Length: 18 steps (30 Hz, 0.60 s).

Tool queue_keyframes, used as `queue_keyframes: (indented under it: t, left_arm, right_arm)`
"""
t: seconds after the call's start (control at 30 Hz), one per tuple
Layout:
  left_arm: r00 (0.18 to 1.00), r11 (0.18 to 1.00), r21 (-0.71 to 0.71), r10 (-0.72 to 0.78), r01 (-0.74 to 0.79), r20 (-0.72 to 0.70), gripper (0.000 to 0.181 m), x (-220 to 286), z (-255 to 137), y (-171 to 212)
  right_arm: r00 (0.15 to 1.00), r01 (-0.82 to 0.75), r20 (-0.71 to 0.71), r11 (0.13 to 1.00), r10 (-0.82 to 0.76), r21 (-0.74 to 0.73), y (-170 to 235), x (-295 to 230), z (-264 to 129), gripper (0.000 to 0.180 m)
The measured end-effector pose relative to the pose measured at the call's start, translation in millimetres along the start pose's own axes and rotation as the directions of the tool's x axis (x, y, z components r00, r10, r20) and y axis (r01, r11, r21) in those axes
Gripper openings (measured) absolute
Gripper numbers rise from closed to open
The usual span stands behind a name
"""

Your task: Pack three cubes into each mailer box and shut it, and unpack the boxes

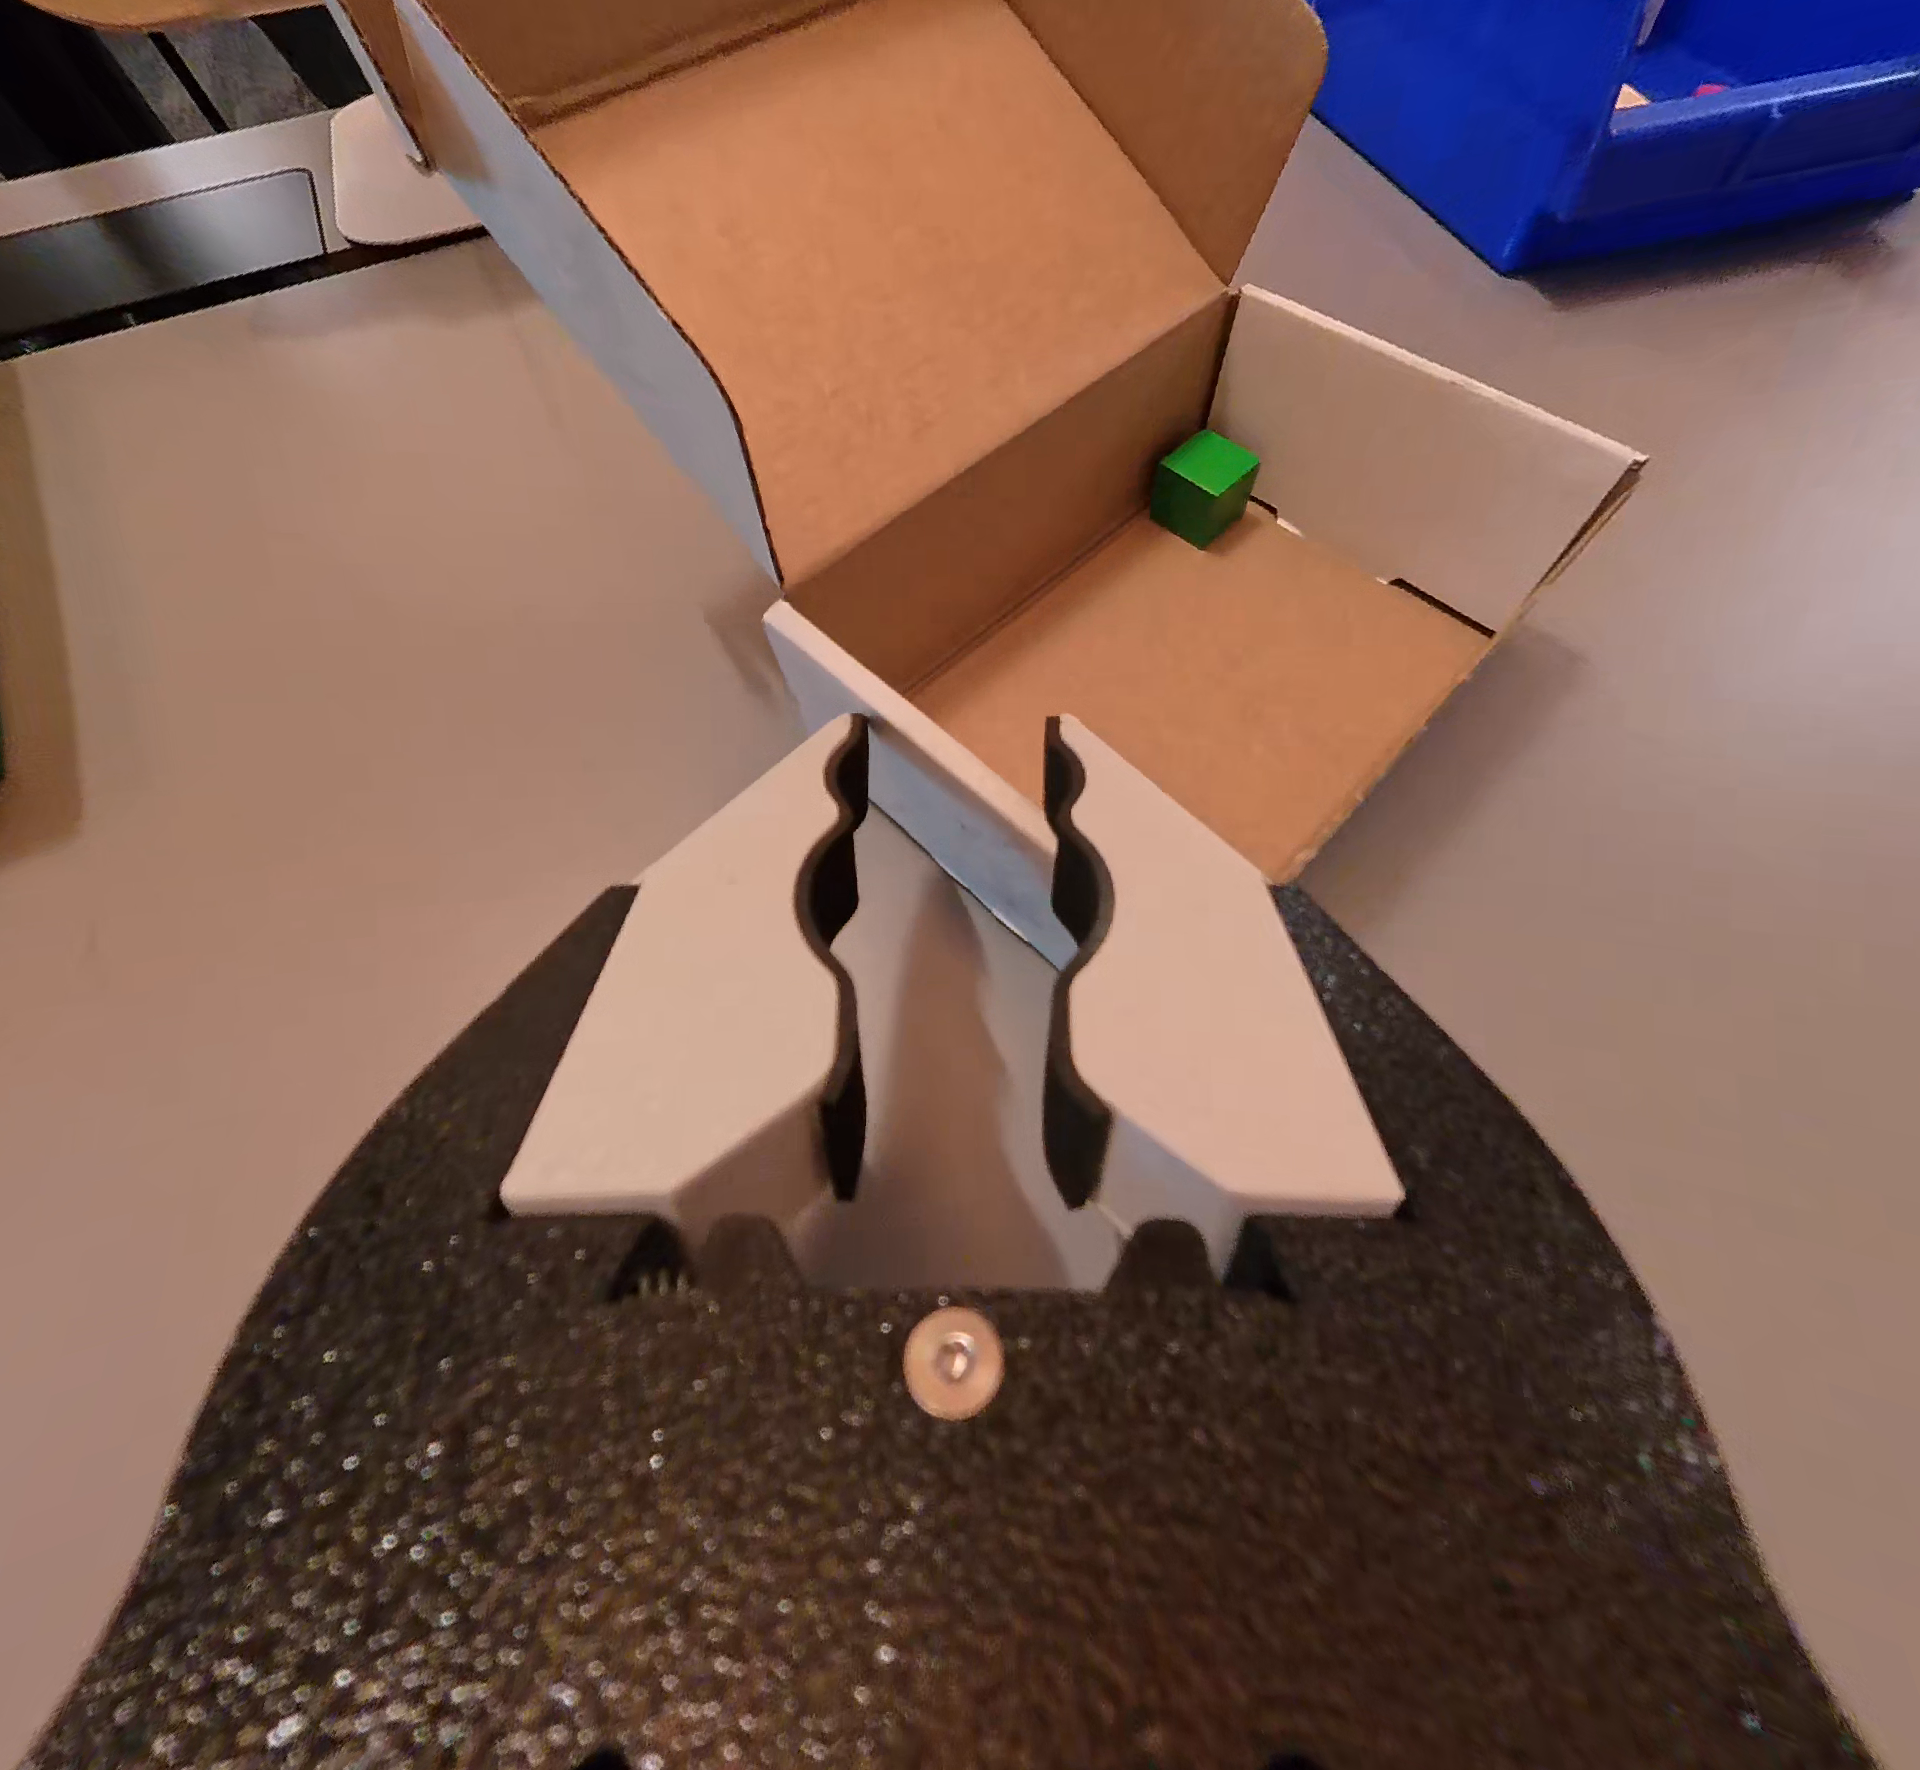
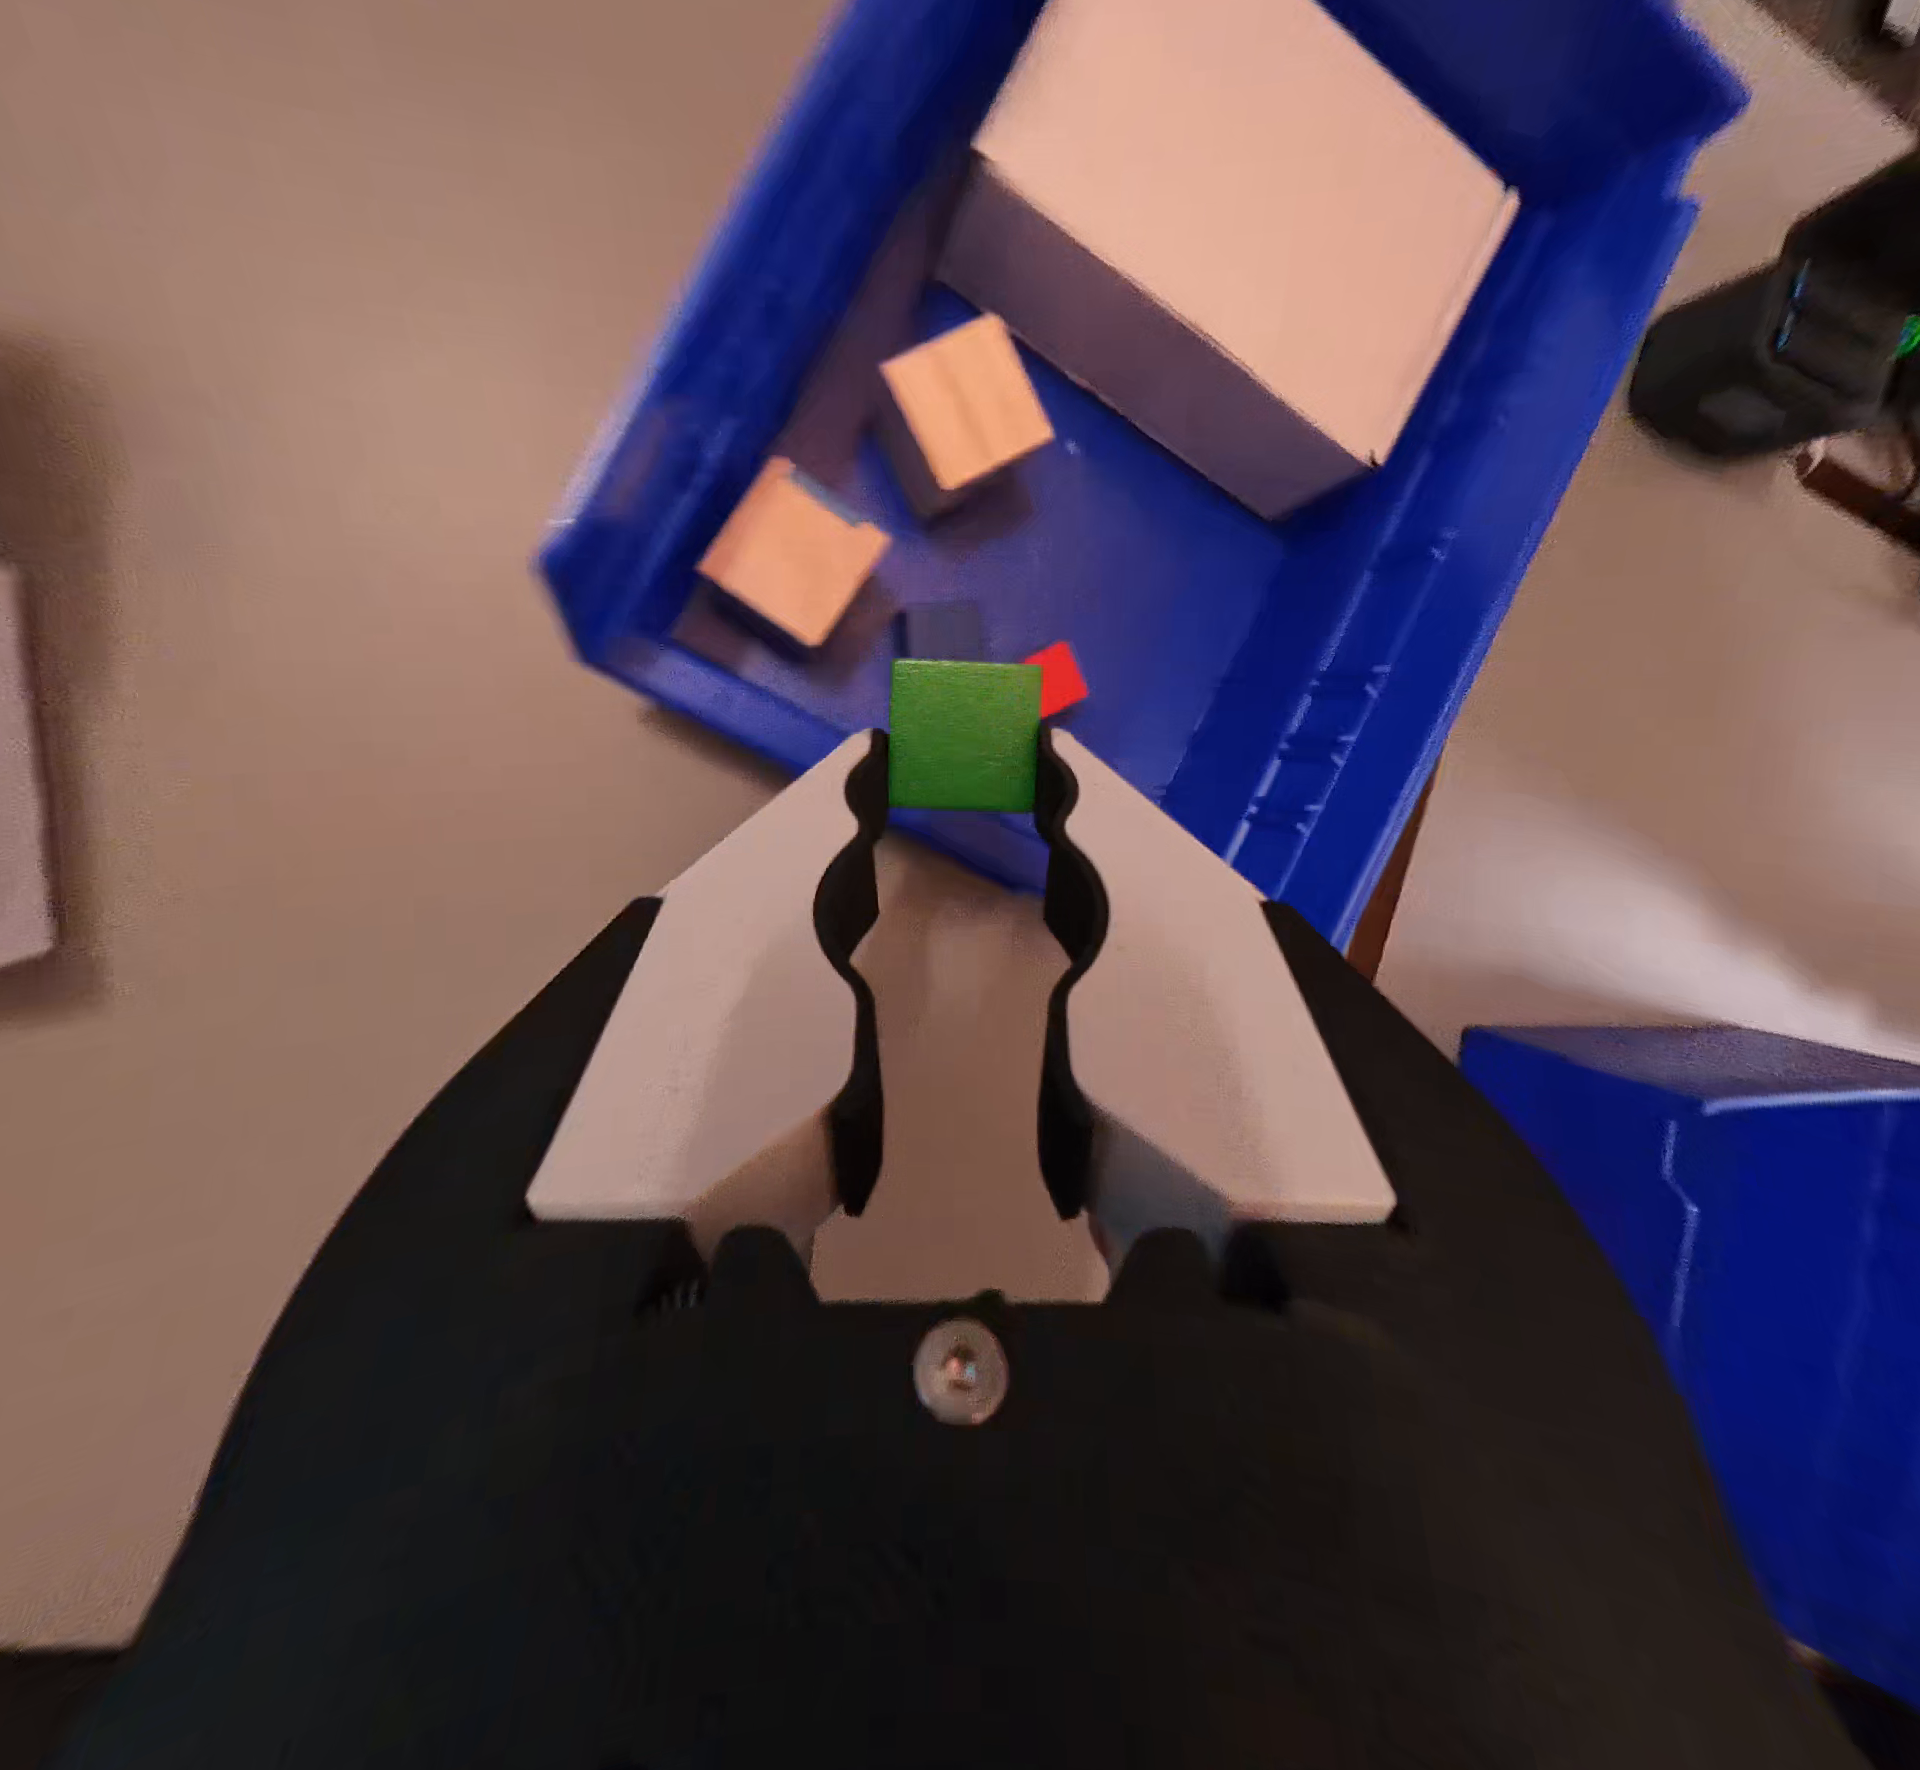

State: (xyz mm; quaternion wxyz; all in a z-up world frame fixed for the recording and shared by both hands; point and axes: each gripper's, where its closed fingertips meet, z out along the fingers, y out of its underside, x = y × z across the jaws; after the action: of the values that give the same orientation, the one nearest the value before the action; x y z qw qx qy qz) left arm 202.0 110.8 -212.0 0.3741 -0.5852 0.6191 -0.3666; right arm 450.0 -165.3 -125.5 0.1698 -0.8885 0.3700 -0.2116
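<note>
In the left wrist view an open mailer box stands on the grey table with its lid up. One green cube sits in its far corner. My left gripper is open, with the box's near corner wall between its fingers. In the right wrist view my right gripper is shut on another green cube and holds it above the near edge of a blue bin. The bin holds a shut white mailer box, two wooden cubes, a red cube and a dark blue cube.
The blue bin also shows at the top right of the left wrist view. A second blue bin lies at the right in the right wrist view. A black device sits beyond the bin. A flat white thing lies at the left edge.
</note>
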Motion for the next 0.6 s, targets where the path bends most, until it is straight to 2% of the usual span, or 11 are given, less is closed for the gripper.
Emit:
queue_keyframes:
  t: [0.13,0.33,0.43,0.5,0.57,0.6]
  left_arm:
    - [1.0,1.0,0.007,0.004,-0.004,0.003,0.031,0,1,-1]
    - [1.0,1.0,0.0,0.022,-0.022,0.008,0.031,0,1,-1]
    - [1.0,1.0,-0.001,0.024,-0.024,0.008,0.031,0,2,-1]
    - [1.0,1.0,-0.005,0.013,-0.013,0.006,0.031,0,2,-1]
    - [1.0,1.0,-0.01,0.018,-0.018,0.007,0.031,0,3,-2]
    - [1.0,1.0,-0.014,0.021,-0.021,0.009,0.031,0,4,-2]
  right_arm:
    - [0.993,-0.119,0.014,0.993,0.119,-0.007,2,26,46,0.027]
    - [0.997,-0.08,0.004,0.994,0.081,-0.077,-4,23,110,0.027]
    - [0.999,-0.05,-0.002,0.992,0.05,-0.116,-4,20,128,0.027]
    - [0.998,-0.038,0.042,0.985,0.046,-0.168,4,14,135,0.028]
    - [0.994,-0.072,0.074,0.985,0.084,-0.156,3,12,136,0.051]
    - [0.989,-0.09,0.101,0.985,0.106,-0.15,3,10,134,0.055]
